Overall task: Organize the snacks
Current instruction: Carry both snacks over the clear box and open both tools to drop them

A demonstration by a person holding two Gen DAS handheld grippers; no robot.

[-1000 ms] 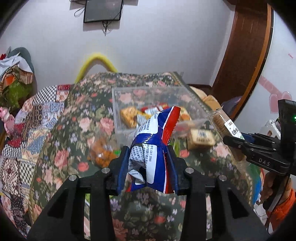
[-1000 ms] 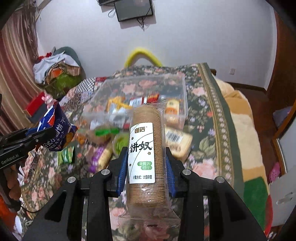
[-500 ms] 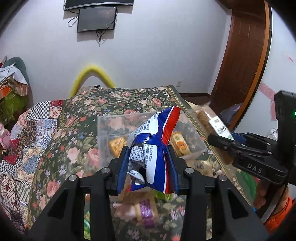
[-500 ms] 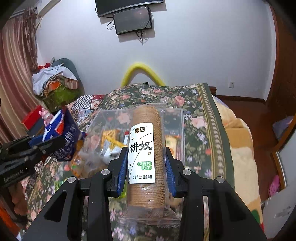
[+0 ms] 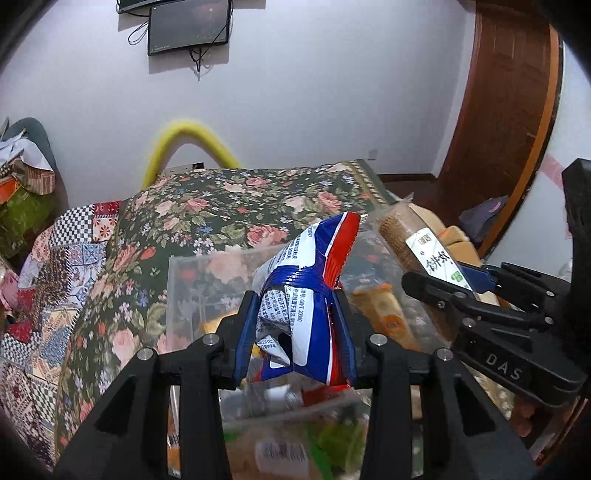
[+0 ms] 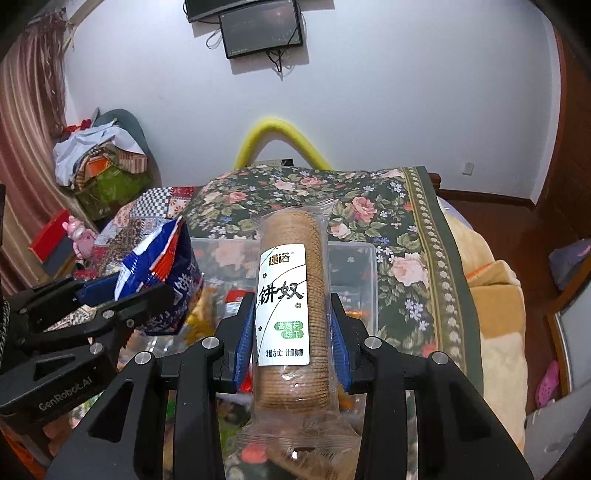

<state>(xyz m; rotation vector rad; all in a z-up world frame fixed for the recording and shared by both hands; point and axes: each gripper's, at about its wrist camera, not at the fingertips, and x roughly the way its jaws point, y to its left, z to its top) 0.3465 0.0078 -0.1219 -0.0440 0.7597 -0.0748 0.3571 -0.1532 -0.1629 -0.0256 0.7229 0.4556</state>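
Left gripper is clamped on a crumpled blue, red and white snack bag, the blue pads pressing its lower half from both sides. The bag's long axis runs along the fingers, with its sealed red-and-white end pointing up and away from the camera, tilted slightly right. It hangs above the clear plastic bin that sits on the flowered bedspread. Other packets lie inside the bin, though they are blurred.

Right gripper is clamped on a clear-wrapped sleeve of round biscuits with a white label. The sleeve's long axis runs straight forward along the fingers: one crimped end points toward the far wall, the other toward the camera, sticking out behind the pads. The biscuits stand on edge, stacked along that axis. In the right wrist view the sleeve is held over the bin, near its right half.

From the left wrist view, the biscuit sleeve appears to the right of the snack bag, angled up and leftward, and the two packages sit near each other without touching. From the right wrist view, the snack bag is at the left, over the bin's left edge.

A yellow foam arch rises behind the bed, and a dark screen hangs on the white wall.
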